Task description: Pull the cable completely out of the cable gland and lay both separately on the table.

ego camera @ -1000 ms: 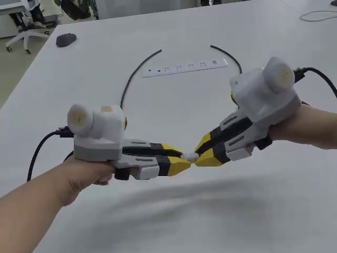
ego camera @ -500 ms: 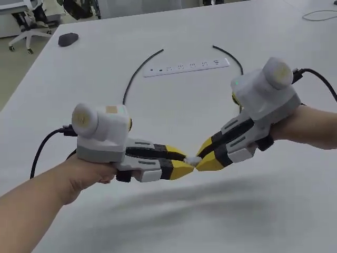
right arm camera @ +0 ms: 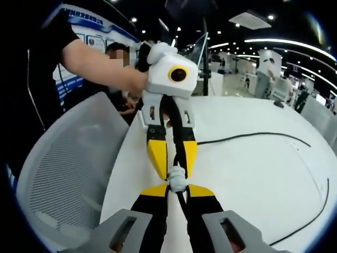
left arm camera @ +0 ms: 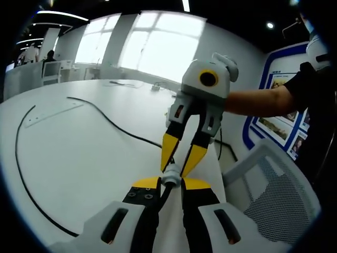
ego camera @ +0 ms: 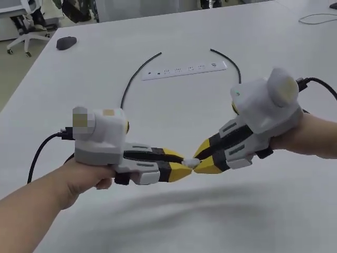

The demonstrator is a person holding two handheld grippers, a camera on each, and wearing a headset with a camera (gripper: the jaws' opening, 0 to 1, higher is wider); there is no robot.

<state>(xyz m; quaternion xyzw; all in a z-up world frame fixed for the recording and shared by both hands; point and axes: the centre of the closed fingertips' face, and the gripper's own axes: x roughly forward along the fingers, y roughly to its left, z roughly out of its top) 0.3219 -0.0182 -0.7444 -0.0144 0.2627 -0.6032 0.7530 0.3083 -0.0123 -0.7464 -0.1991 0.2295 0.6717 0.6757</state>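
A small white cable gland (ego camera: 188, 163) hangs in the air above the white table (ego camera: 174, 110), caught between the tips of both grippers. My left gripper (ego camera: 181, 167) comes in from the left and my right gripper (ego camera: 199, 162) from the right, meeting tip to tip. In the left gripper view the gland (left arm camera: 171, 177) sits just past my own yellow tips, with the black cable (left arm camera: 162, 197) running back between the shut jaws. In the right gripper view the gland (right arm camera: 178, 181) lies between my own yellow tips, and a thin black cable (right arm camera: 184, 203) trails behind it.
A white power strip (ego camera: 184, 69) lies at the far middle of the table, with black cables (ego camera: 134, 76) curving on both sides of it. A dark computer mouse (ego camera: 66, 42) rests at the far left edge. An office chair (ego camera: 23, 21) stands beyond the table.
Both grippers stay joined tip to tip on the gland. They have sunk slightly and drifted a little, with no visible gap opening between them.
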